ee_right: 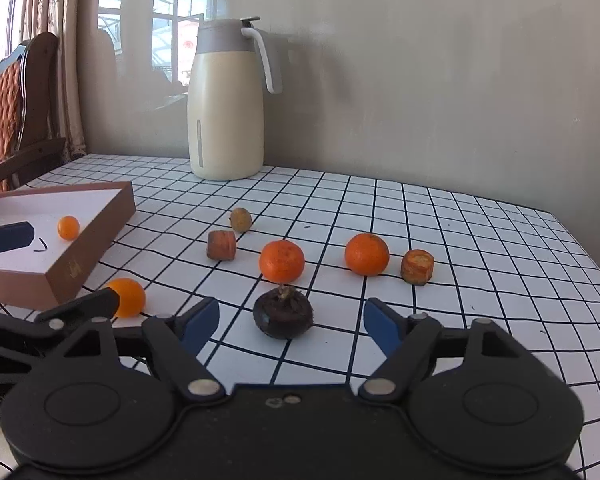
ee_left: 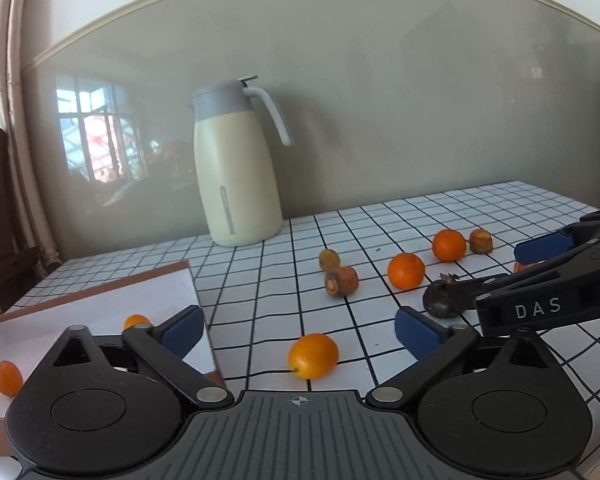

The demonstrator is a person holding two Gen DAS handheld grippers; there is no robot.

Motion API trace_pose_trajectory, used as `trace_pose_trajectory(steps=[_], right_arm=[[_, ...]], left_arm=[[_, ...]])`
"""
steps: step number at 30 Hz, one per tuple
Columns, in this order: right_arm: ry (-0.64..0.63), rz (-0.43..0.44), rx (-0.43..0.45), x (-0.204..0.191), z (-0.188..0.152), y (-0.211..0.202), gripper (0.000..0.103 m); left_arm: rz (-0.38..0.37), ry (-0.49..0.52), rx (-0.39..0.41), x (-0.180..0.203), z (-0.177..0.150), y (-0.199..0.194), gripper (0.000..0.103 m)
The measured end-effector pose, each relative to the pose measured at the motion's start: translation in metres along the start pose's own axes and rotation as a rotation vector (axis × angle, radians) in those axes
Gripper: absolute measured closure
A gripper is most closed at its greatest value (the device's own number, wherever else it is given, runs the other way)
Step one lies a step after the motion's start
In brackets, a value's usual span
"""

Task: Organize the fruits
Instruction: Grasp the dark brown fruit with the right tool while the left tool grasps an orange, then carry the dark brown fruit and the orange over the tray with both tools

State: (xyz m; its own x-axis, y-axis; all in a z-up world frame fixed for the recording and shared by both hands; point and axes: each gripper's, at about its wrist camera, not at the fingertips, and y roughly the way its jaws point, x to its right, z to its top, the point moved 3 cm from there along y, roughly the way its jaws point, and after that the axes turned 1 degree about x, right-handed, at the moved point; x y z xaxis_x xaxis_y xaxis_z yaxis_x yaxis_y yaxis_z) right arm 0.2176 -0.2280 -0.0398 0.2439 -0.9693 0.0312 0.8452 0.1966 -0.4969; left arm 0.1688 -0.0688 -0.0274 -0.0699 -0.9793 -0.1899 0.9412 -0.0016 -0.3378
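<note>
On the counter (ee_right: 460, 220), several fruits remain loose, two small oranges (ee_left: 7, 378) already lie inside the box (ee_right: 92, 236), and both hand-held grippers, left (ee_left: 300, 334) and right (ee_right: 291, 322), stand apart, holding nothing.

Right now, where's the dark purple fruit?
The dark purple fruit lies on the checked tablecloth, centred just ahead of the open right tool, directly in front of the nearer orange.
</note>
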Motion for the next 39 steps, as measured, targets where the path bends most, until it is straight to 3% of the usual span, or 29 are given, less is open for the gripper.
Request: trace_pose_trajectory(steps=[7, 16, 21, 28, 31, 34, 36, 39], right_arm=[[0.01, 0.008, -0.012, 0.004, -0.005, 0.01, 0.034], [0.016, 0.03, -0.036, -0.001, -0.006, 0.027, 0.043], [0.034, 0.037, -0.051, 0.0, -0.005, 0.036, 0.054], [0.043, 0.04, -0.06, 0.001, -0.005, 0.041, 0.057], [0.039, 0.038, -0.069, 0.0, -0.005, 0.044, 0.058], [0.034, 0.036, -0.085, 0.0, -0.005, 0.047, 0.06], [0.029, 0.037, -0.09, 0.0, -0.005, 0.048, 0.069], [0.029, 0.033, -0.091, 0.001, -0.004, 0.049, 0.07]], left_arm=[[-0.009, -0.045, -0.105, 0.002, -0.008, 0.021, 0.044], [0.003, -0.072, -0.163, 0.011, -0.016, 0.039, 0.044], [0.006, -0.078, -0.172, 0.014, -0.018, 0.043, 0.044], [0.019, -0.102, -0.188, 0.012, -0.021, 0.051, 0.045], [0.013, -0.108, -0.195, 0.012, -0.022, 0.053, 0.054], [0.015, -0.106, -0.192, 0.012, -0.022, 0.054, 0.056], [0.012, -0.102, -0.19, 0.013, -0.022, 0.054, 0.058], [0.017, -0.099, -0.188, 0.013, -0.021, 0.053, 0.067]])
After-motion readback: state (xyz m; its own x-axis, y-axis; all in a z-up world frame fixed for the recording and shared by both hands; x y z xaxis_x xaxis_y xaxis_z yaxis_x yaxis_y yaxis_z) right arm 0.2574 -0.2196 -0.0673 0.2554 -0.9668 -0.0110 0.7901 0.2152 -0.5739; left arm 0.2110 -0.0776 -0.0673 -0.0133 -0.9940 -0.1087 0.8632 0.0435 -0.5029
